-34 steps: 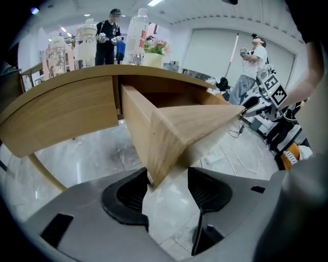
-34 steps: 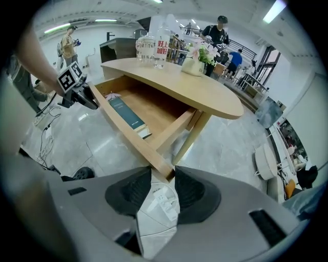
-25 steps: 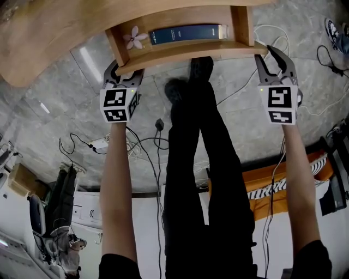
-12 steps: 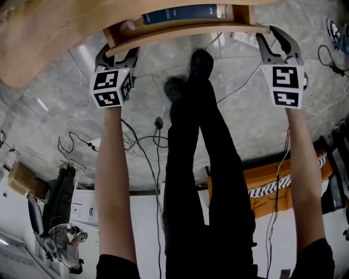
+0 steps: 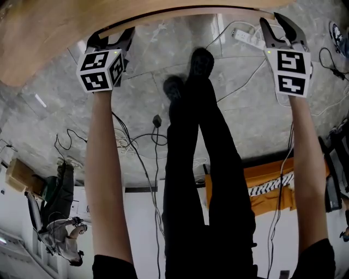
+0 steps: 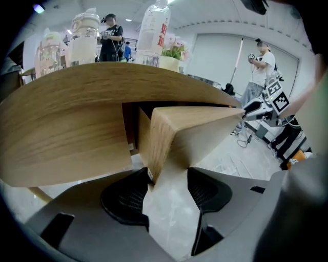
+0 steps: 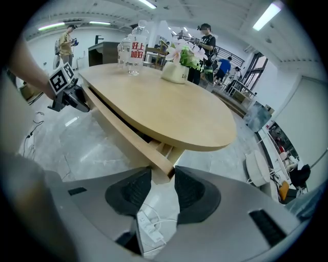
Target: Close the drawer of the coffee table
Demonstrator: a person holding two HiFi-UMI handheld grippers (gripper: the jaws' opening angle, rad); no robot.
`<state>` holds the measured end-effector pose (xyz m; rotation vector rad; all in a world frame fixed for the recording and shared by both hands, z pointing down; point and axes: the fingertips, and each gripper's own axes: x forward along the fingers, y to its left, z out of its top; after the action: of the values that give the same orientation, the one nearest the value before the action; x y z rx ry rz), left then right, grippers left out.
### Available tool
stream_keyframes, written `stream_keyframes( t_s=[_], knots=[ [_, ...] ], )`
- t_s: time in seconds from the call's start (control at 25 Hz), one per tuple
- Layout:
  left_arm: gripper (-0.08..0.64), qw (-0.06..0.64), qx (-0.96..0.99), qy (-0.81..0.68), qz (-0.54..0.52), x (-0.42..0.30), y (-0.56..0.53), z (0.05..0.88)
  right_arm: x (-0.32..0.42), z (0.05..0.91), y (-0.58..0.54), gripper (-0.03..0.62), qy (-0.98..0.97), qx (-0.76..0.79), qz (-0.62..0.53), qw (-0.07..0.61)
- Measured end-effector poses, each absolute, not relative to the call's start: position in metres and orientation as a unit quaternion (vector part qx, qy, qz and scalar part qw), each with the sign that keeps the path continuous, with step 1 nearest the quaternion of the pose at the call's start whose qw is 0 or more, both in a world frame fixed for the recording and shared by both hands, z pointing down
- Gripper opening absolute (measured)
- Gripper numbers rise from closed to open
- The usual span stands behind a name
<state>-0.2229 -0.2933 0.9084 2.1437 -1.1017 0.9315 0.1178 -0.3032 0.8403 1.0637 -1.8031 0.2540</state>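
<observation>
The wooden coffee table (image 5: 38,38) fills the top of the head view. Its drawer front (image 5: 207,12) shows only as a thin curved strip under the tabletop edge, and the inside is hidden. My left gripper (image 5: 110,35) is at the drawer's left end. In the left gripper view the drawer corner (image 6: 164,133) stands between the jaws of the left gripper (image 6: 169,176); one pad (image 6: 128,197) touches it, the other stands apart. My right gripper (image 5: 278,24) is at the right end. In the right gripper view the right gripper (image 7: 163,176) has both pads on the drawer front's end (image 7: 161,166).
Bottles (image 7: 134,51) and a flower pot (image 7: 177,69) stand on the tabletop (image 7: 169,110). A power strip (image 5: 242,37) and cables (image 5: 136,141) lie on the grey floor by the person's legs (image 5: 202,163). An orange bench (image 5: 262,188) is at the right. Other people stand around.
The drawer has slid in under the tabletop, so the book and flower inside have gone from sight. Both grippers moved up the picture with the drawer front.
</observation>
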Motion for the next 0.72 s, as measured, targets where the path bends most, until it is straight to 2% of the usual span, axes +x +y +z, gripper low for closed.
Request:
stream_keyframes(
  t_s=[0.72],
  knots=[
    [0.25, 0.293, 0.789, -0.415, 0.345, -0.23, -0.319, 0.903, 0.114, 0.832, -0.33, 0.144, -0.735, 0.455, 0.099, 0.493]
  ],
)
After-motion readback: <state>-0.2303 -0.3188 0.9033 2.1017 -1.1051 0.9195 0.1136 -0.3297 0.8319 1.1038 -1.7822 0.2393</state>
